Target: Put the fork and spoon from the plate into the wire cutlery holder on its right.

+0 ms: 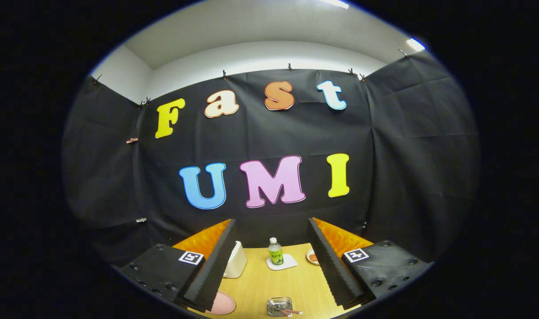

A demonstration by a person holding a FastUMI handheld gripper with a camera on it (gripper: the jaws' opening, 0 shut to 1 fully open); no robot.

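The gripper [269, 259] is held high, fingers spread wide and empty, aimed at the booth wall. Between them lies the wooden table [256, 288]: near its front edge a small glass tray [279, 305], near the back a bottle [275, 251]. I cannot pick out plate, fork or holder; tilting down to find them seems best.

Wooden bench [260, 288]: small bottle [275, 251] upright on a white coaster [281, 262] towards the far edge. White napkin holder [235, 260] well to its left; pink mat [221, 304] and glass ashtray [279, 305] at the near edge.
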